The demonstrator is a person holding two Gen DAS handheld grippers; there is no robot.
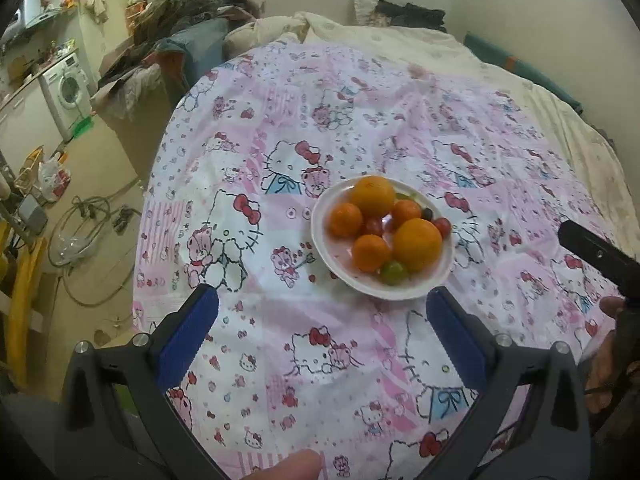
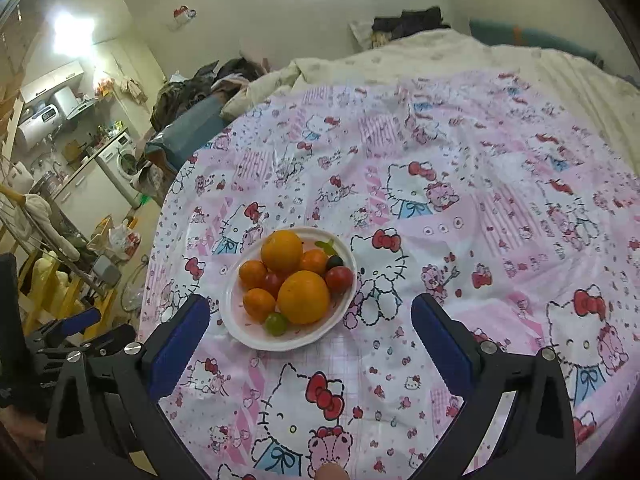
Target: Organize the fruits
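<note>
A white plate [image 1: 428, 287] [image 2: 256, 340] rests on a pink cartoon-cat sheet. It carries two large oranges [image 1: 417, 244] [image 2: 304, 297], three small mandarins [image 1: 371, 253] [image 2: 259, 303], red cherry tomatoes [image 1: 442, 225] [image 2: 339, 279], a green grape [image 1: 393, 272] [image 2: 276, 323] and a dark grape [image 1: 427, 213] [image 2: 334, 261]. My left gripper [image 1: 322, 302] hangs open in front of the plate, nothing between its blue pads. My right gripper [image 2: 310, 310] is also open, the plate's near side showing between its fingers without contact.
The pink sheet [image 1: 360, 120] [image 2: 480, 200] covers a bed with a cream quilt [image 1: 400, 40] behind. The bed's left edge drops to a floor with cables [image 1: 88, 232] and a washing machine [image 1: 68, 90]. A person's hand with the other gripper [image 1: 600, 256] shows at right.
</note>
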